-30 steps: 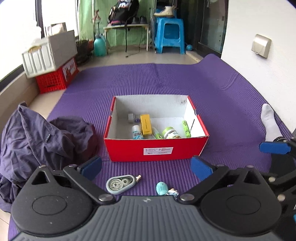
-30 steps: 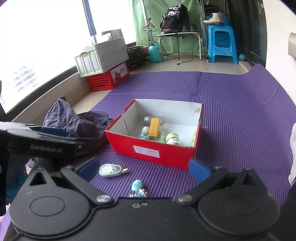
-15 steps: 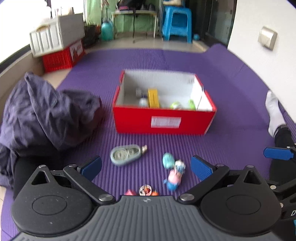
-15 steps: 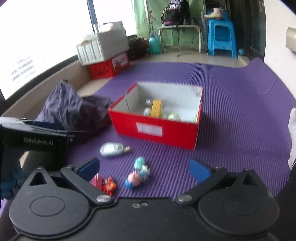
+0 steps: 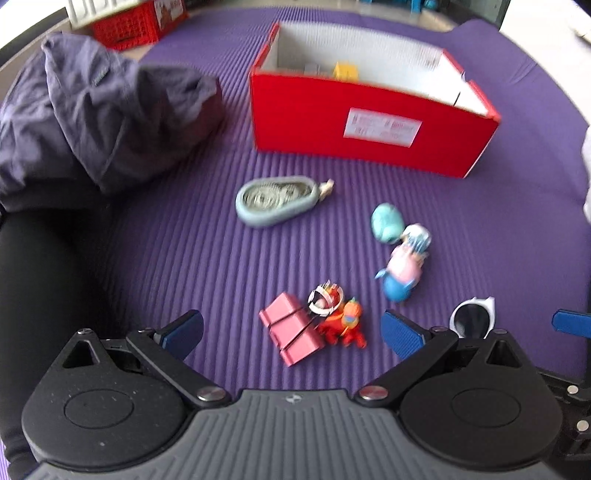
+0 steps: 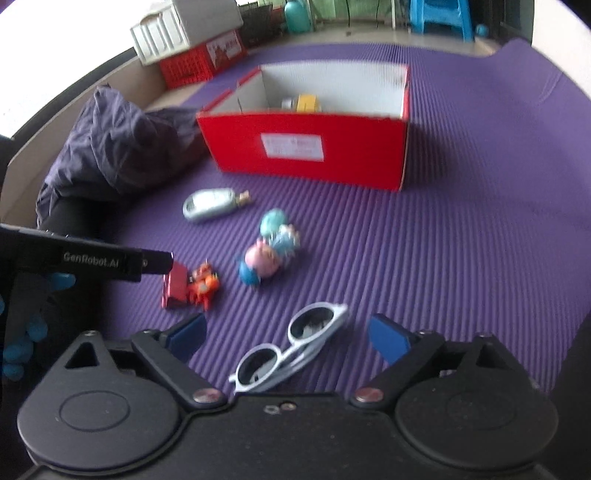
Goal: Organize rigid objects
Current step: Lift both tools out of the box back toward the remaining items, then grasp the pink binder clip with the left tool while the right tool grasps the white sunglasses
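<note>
A red box [image 5: 369, 122] [image 6: 310, 147] with a white inside stands on the purple mat and holds a yellow item [image 6: 307, 102]. In front of it lie a grey correction-tape dispenser [image 5: 275, 199] [image 6: 210, 204], a teal egg toy [image 5: 386, 222], a pink pig figure [image 5: 402, 273] [image 6: 260, 263], a pink case [image 5: 290, 334] with a red toy [image 5: 341, 321], and white sunglasses [image 6: 291, 347]. My left gripper [image 5: 291, 328] is open above the pink case. My right gripper [image 6: 288, 334] is open over the sunglasses.
A crumpled dark purple garment [image 5: 92, 110] [image 6: 122, 147] lies left of the box. A red crate [image 6: 201, 61] with a white bin on it stands at the mat's far left. A blue stool [image 6: 441, 18] stands at the back.
Both grippers have pulled back and tilted down. The box sits farther up in view, and the pink case, red toy and sunglasses have come into view near the fingers.
</note>
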{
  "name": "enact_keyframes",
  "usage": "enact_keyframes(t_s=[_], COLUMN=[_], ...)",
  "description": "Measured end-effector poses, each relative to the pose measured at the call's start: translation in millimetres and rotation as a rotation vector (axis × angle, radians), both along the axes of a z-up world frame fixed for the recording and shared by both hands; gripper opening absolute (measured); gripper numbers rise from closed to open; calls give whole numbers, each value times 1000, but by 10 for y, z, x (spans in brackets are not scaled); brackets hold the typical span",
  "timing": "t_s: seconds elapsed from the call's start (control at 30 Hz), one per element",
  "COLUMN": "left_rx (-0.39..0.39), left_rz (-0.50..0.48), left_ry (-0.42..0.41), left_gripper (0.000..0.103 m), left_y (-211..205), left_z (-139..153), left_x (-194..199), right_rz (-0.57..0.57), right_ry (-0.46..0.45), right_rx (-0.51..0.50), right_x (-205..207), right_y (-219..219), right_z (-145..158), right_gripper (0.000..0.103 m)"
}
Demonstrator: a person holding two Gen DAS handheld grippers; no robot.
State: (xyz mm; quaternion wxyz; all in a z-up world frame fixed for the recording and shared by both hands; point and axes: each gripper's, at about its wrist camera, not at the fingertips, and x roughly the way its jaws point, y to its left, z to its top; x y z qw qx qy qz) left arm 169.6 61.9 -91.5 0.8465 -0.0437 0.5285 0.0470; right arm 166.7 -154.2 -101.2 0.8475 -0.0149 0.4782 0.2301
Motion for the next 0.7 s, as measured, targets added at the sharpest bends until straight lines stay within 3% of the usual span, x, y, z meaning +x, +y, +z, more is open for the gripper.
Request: enact_keyframes(t_s=[0.2, 0.33, 0.47, 0.7], left_rx=[14, -54, 8, 37], left_rz=[-59, -116, -234, -474], left_ry=[73, 129, 111, 176], left_gripper=[103, 103, 103, 103], left_y=[-5, 61, 73, 90], left_z=[-170, -244, -164, -200], left_x=[54, 114, 165, 298], right_rz=[10, 28, 44, 56], right_ry=[52, 70, 81, 104], right_rx=[-7, -10, -7, -1], right_x=[21, 33, 46, 107], right_y=[20, 42, 47, 59], right_z=[-168, -213, -233, -283], right_gripper=[83, 79, 79, 77])
